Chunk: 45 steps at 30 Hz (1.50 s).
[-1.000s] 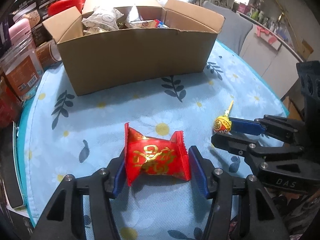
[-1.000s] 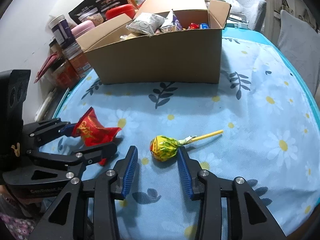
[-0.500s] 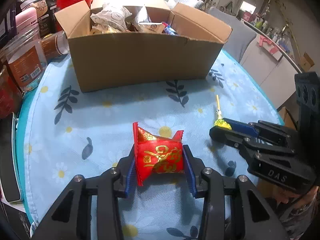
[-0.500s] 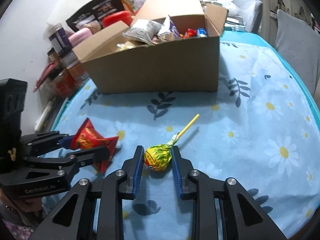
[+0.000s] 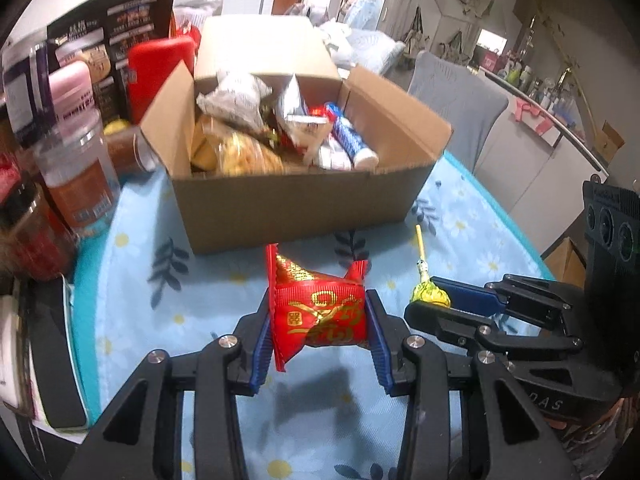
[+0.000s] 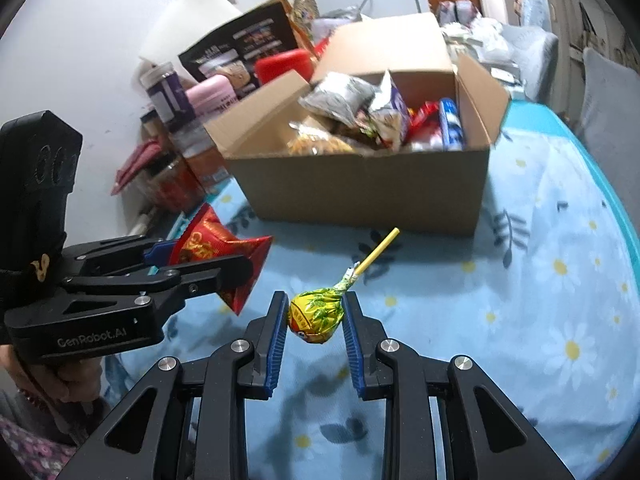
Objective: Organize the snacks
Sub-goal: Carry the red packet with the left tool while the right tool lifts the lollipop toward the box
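Note:
My left gripper (image 5: 320, 312) is shut on a red snack packet with gold print (image 5: 320, 312) and holds it above the cloth; the packet also shows in the right wrist view (image 6: 216, 240). My right gripper (image 6: 316, 314) is shut on a yellow-green wrapped lollipop (image 6: 316, 314) with a yellow stick, also lifted; the lollipop also shows in the left wrist view (image 5: 430, 294). An open cardboard box (image 5: 300, 204) full of snacks stands ahead of both grippers; it also shows in the right wrist view (image 6: 360, 192).
A blue daisy-print cloth (image 6: 540, 280) covers the table. Jars and canisters (image 5: 76, 168) crowd the left of the box, with a red container (image 5: 160, 68) and a dark printed package (image 6: 244, 48) behind. A grey chair (image 5: 452, 96) stands beyond the table's right edge.
Both grippers closed on their snacks, lifted them off the cloth and rose toward the box; the box interior now shows from above.

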Available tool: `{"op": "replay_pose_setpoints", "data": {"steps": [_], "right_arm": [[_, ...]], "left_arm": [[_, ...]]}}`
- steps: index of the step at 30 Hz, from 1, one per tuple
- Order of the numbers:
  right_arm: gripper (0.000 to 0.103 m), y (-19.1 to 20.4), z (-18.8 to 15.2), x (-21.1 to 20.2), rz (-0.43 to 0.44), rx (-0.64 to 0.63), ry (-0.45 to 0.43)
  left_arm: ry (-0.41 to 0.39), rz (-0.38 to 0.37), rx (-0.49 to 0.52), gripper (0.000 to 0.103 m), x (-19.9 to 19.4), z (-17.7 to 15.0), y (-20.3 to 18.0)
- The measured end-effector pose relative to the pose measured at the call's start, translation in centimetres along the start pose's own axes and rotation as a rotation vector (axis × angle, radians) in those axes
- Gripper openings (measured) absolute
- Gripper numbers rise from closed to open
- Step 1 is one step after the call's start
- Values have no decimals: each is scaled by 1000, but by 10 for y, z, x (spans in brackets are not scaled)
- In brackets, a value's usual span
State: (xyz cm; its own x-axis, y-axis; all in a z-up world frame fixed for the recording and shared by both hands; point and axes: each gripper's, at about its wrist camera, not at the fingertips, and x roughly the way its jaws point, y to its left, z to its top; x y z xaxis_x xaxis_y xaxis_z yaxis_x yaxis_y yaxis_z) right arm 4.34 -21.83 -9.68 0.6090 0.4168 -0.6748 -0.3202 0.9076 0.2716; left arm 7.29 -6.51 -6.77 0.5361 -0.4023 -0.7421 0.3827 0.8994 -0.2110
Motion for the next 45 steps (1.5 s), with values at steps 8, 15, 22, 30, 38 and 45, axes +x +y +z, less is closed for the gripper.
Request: {"op": "replay_pose_setpoints", "data": {"steps": [8,15,22,30,38,45], "right_arm": [[27,10,33,-18,4,-87,-58],[27,10,70,-32,10,-133,-130],[27,5,106,-40,6,-168,-187],[27,-6,143,-39,-6,-203,-253],[27,-22,185,-29,-2,-199,-301],[27,-41,221,-6,-23,-187,-309]], "left_arm": [[-95,6,19,41,-17,34,-4],[-190,14,48,41,-32,73,-9],[-263,17,72,41,-38,107,-13],[-343,45,91,41,-36,147,-11],[-376,106,72,41,-21,189,0],[-391,200,71,41,6,223,13]]}}
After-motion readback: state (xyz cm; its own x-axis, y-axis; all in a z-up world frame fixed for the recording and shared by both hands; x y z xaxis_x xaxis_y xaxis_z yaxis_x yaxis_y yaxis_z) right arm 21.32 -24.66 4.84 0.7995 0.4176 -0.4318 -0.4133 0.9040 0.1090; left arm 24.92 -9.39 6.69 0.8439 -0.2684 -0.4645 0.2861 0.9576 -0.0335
